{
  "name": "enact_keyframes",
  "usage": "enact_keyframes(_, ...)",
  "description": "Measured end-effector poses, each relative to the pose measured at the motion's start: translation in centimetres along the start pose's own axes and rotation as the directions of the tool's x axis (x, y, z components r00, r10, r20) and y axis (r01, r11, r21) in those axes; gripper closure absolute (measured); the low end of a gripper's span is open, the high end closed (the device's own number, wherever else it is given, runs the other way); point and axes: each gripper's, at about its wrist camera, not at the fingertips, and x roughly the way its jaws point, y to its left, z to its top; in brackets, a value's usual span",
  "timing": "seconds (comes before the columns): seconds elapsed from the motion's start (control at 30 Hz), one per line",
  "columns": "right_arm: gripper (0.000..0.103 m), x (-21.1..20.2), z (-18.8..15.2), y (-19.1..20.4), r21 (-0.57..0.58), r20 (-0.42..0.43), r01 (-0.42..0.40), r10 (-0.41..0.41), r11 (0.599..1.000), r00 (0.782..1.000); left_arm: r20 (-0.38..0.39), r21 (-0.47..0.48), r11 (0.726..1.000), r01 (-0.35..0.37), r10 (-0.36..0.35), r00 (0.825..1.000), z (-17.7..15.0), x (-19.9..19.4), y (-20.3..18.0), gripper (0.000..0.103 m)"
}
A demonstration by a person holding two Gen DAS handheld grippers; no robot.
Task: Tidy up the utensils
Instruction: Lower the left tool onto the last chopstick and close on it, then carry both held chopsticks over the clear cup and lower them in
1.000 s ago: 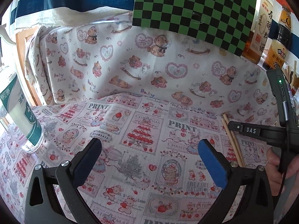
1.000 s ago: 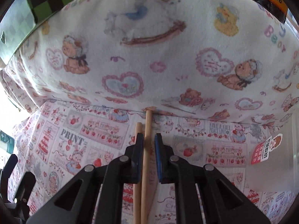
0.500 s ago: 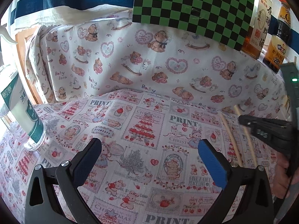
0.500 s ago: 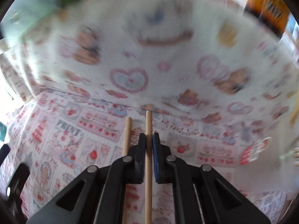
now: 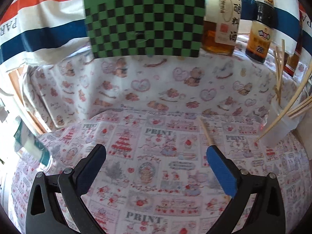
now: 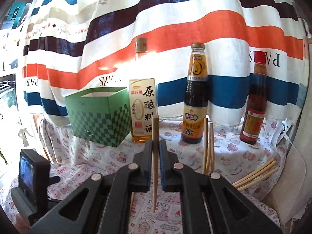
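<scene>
My right gripper [image 6: 155, 146] is shut on a wooden chopstick [image 6: 155, 165] and holds it upright above the printed cloth. Several more chopsticks [image 6: 208, 148] stand in a clear holder just to its right, seen in the left wrist view as a translucent cup [image 5: 280, 124] with sticks [image 5: 292, 105] leaning out. One chopstick [image 5: 206, 134] lies flat on the cloth near my left gripper's right fingertip. My left gripper [image 5: 156, 156] is open and empty, low over the cloth.
A green checkered box [image 6: 97, 115] and three sauce bottles [image 6: 143, 105] [image 6: 195, 101] [image 6: 253, 105] stand on the raised ledge at the back. A clear bottle [image 5: 33, 148] stands at the left. A striped curtain hangs behind.
My right gripper has lifted the chopstick off the cloth and tilted it upright, out of the left wrist view. The second chopstick stays on the cloth. My left gripper has tipped upward.
</scene>
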Motion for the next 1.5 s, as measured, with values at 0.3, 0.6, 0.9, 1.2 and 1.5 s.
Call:
enact_keyframes(0.3,0.097,-2.8,2.0,-5.1,0.06,0.042,0.002,-0.005,0.998,0.999,-0.192,-0.054,0.985,0.165,-0.173,0.966,4.2,7.0,-4.9,0.042)
enact_keyframes(0.6,0.097,-3.0,2.2,-5.9,0.069,0.027,-0.005,0.003,0.998,1.0,-0.238,-0.111,0.988,0.104,-0.128,0.963,4.5,11.2,-6.0,0.071)
enact_keyframes(0.9,0.097,-3.6,2.7,-8.2,0.117,0.049,0.027,-0.032,0.993,0.998,-0.286,-0.06,0.994,0.092,-0.105,0.952,6.4,14.9,-8.9,0.069)
enact_keyframes(1.2,0.097,-4.4,3.0,-9.1,0.143,0.059,0.044,-0.052,0.989,0.997,-0.224,0.044,0.996,0.075,-0.063,0.973,6.5,13.9,-10.9,0.097)
enact_keyframes(1.5,0.097,-6.2,3.7,-9.7,0.153,0.094,0.047,-0.062,0.987,0.994,0.082,0.079,0.981,0.179,-0.185,0.979,8.3,1.7,-11.3,0.097)
